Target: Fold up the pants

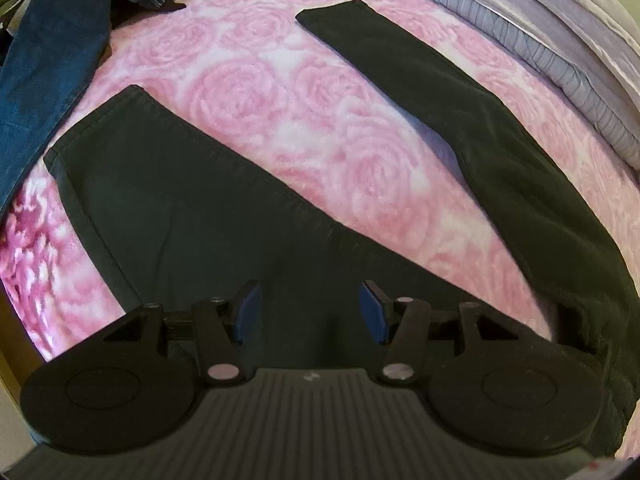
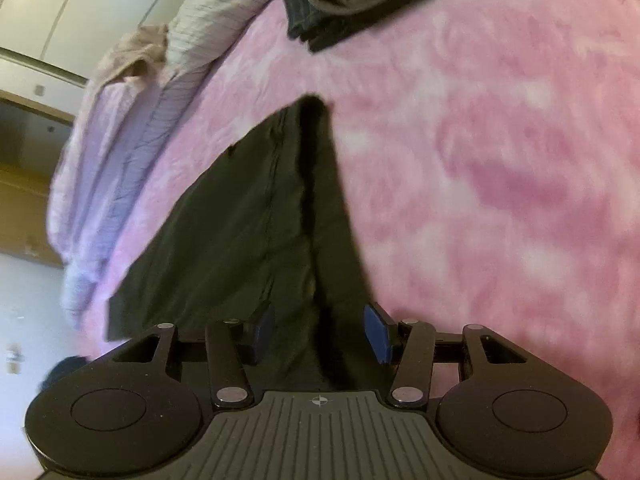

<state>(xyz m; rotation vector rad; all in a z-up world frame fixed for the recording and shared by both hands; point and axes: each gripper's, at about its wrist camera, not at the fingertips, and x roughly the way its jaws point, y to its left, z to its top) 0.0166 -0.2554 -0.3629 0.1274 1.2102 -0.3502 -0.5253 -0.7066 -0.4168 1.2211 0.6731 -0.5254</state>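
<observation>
Black pants waist hidden; left gripper, right gripper jaws apart, empty

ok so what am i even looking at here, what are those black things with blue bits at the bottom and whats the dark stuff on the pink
There is no robot here. A person holds a hand tool in each hand, and each tool carries a wide-angle camera looking forward along its two fingers. The black shapes at the bottom are those tools, and the blue bits are their gripping pads.

One picture comes from the left tongs, the other from the right tongs. Both stand open with nothing pinched; dark cloth only lies beyond the gaps.

The pink surface is a rose-patterned blanket on a bed. The dark stuff is a pair of black pants, spread out with the legs apart, waiting to be folded. At the upper left lie blue jeans, and a lilac bedcover runs along the far edge. The right view is blurred, and shows more folded clothes at the top.
</observation>
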